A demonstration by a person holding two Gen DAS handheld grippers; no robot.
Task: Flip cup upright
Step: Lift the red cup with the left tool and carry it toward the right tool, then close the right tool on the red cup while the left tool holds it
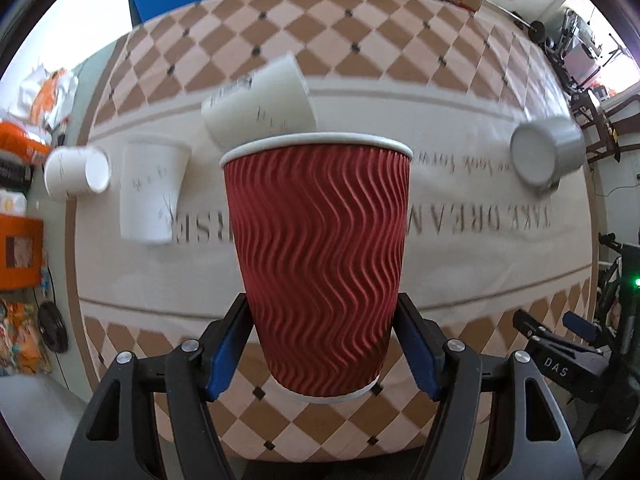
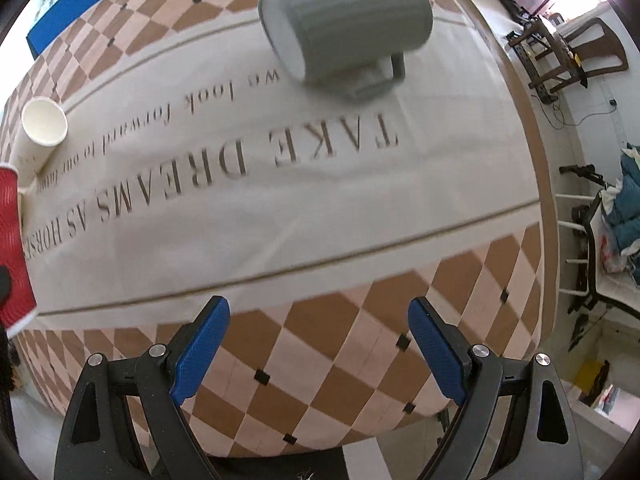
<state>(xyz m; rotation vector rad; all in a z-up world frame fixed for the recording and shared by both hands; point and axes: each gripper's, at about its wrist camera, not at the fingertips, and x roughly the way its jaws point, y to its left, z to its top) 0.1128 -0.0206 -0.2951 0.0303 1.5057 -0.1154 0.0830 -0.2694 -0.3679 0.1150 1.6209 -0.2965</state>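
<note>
My left gripper [image 1: 322,344] is shut on a red ripple paper cup [image 1: 318,256], which is held upright with its rim up, above the table's near edge. Its side also shows at the left edge of the right wrist view [image 2: 12,240]. A grey mug [image 2: 344,20] lies on its side at the far right of the table, also seen in the left wrist view [image 1: 546,152]. My right gripper [image 2: 318,344] is open and empty above the near checkered border.
A white paper cup [image 1: 154,188] stands upright at left. Two more white cups lie on their sides, one at far left [image 1: 76,172] and one behind the red cup [image 1: 260,100]. The tablecloth [image 2: 320,208] bears printed lettering. Clutter surrounds the table.
</note>
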